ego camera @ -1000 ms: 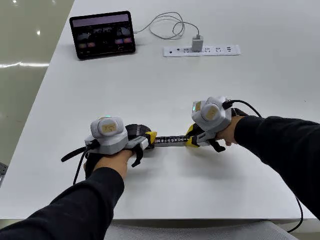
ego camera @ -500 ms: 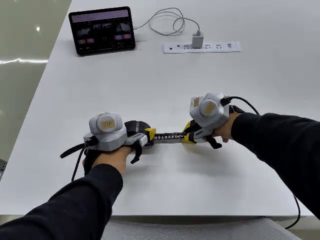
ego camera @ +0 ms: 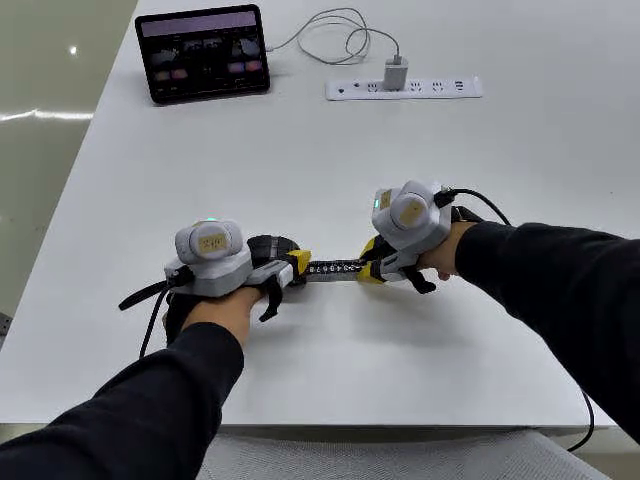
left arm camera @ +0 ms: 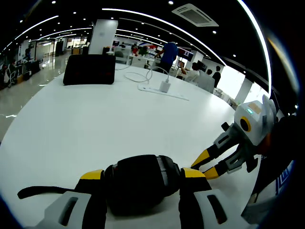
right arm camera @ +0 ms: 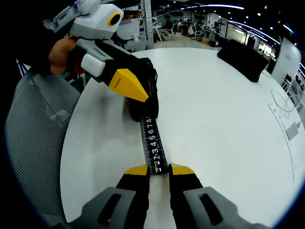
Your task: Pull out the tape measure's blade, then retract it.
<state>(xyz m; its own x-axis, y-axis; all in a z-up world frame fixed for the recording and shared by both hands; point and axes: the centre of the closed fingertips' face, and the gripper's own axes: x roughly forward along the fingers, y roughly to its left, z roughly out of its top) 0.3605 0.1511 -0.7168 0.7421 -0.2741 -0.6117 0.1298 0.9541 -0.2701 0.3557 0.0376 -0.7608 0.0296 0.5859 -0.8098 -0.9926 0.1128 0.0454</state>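
White workbench (ego camera: 330, 160); blade (right arm camera: 153, 143) numerals 2–8 at right gripper (right arm camera: 158, 170).

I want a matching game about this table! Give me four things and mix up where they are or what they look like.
Things
1. tape measure case
2. blade
3. tablet
4. power strip

Places and states
A. far left on the table, screen lit
B. pinched at its end by the right gripper
C. white, with a charger plugged in
D. black, held between the left gripper's jaws

Pairs: 1-D, 2-B, 3-A, 4-C
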